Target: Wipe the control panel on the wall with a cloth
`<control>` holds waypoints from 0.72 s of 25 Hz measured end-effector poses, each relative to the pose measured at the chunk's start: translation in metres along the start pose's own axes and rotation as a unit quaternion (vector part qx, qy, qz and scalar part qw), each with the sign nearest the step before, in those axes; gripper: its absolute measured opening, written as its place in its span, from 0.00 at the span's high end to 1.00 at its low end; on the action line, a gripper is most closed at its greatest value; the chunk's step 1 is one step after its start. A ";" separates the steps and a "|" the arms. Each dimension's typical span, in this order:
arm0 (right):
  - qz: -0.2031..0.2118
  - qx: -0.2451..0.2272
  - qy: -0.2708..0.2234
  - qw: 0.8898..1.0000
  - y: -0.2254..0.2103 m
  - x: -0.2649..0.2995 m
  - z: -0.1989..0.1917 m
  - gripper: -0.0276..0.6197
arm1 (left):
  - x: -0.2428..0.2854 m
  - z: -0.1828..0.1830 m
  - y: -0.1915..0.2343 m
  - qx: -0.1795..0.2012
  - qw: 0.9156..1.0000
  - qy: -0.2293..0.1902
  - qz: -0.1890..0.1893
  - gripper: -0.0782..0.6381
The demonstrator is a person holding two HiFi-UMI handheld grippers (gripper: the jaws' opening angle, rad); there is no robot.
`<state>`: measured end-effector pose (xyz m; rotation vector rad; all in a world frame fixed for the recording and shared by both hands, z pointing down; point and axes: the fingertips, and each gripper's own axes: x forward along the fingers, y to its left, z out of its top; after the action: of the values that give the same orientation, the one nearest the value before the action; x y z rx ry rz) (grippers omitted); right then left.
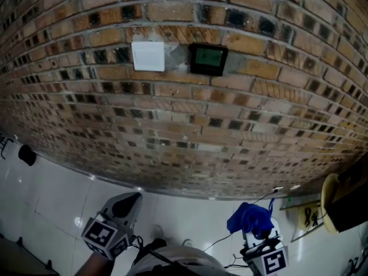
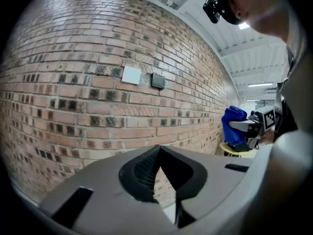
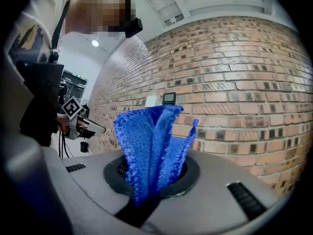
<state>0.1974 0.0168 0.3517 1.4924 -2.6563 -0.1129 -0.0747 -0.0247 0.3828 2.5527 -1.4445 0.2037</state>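
Observation:
High on the brick wall hangs the control panel (image 1: 208,59), a small black box with a green display; it also shows far off in the left gripper view as the panel (image 2: 158,81) and in the right gripper view as the panel (image 3: 168,98). My right gripper (image 1: 257,234) is low at the right, well below the panel, shut on a bunched blue cloth (image 1: 249,218) that stands up between its jaws, the cloth (image 3: 151,143) filling that view's middle. My left gripper (image 1: 130,202) is low at the left, jaws shut with nothing in them (image 2: 159,151).
A white switch plate (image 1: 148,56) sits just left of the panel. Below the wall is a white tiled floor (image 1: 63,191), with a black object (image 1: 26,154) at far left and a yellow round thing (image 1: 330,203) at right. Cables (image 1: 230,237) trail near my right gripper.

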 end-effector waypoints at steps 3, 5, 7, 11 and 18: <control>0.012 0.011 -0.013 1.000 -0.014 -0.016 0.002 0.82 | -0.003 -0.006 -0.023 0.010 1.000 -0.001 0.007 0.89; 0.020 0.016 -0.020 0.999 -0.020 -0.022 0.001 0.82 | -0.005 -0.009 -0.034 0.014 1.000 0.001 0.015 0.89; 0.028 0.021 -0.022 0.999 -0.022 -0.026 -0.002 0.82 | -0.006 -0.004 -0.045 0.008 1.000 0.000 0.019 0.89; 0.034 0.013 -0.014 0.999 -0.019 -0.036 -0.005 0.82 | -0.011 -0.006 -0.056 0.012 1.000 0.006 0.015 0.89; 0.037 -0.005 -0.014 0.999 0.011 -0.042 0.008 0.82 | -0.028 0.000 -0.056 0.032 0.999 -0.007 -0.012 0.89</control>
<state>0.2090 0.0580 0.3435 1.3974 -2.7243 -0.1429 -0.0411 0.0267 0.3702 2.6257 -1.4344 0.2309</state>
